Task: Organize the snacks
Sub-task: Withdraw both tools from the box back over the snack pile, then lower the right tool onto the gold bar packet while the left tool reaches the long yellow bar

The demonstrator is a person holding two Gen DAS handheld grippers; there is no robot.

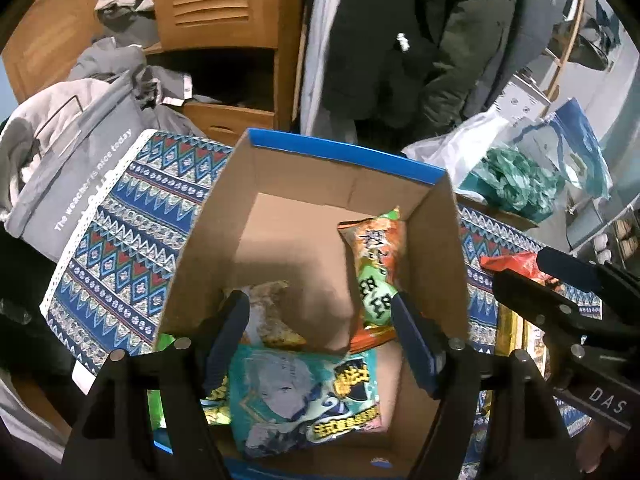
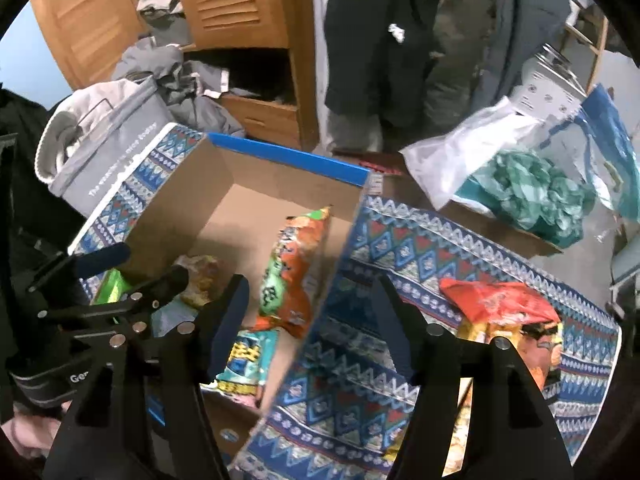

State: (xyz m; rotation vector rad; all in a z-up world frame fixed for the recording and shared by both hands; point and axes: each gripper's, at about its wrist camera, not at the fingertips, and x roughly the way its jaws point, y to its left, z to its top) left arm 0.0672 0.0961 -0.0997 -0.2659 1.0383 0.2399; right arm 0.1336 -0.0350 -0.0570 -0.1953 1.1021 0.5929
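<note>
Left wrist view: cardboard box (image 1: 280,216) with a blue rim stands open on a patterned cloth (image 1: 120,216).
Box contents: orange and green snack bag (image 1: 374,264) lies along the box's right wall; teal snack bag (image 1: 304,396) lies flat at the near end; a yellowish packet (image 1: 276,312) sits by the left wall, blurred.
Left gripper (image 1: 320,336): poised over the box, jaws wide apart, nothing between the pads.
Right wrist view: right gripper (image 2: 308,320) straddles the box's right wall, jaws spread, gripping nothing.
Outside the box: red snack bag (image 2: 504,304) rests on the cloth, right of the box.
Beyond the box: clear plastic bag (image 2: 480,152) holding green material.
</note>
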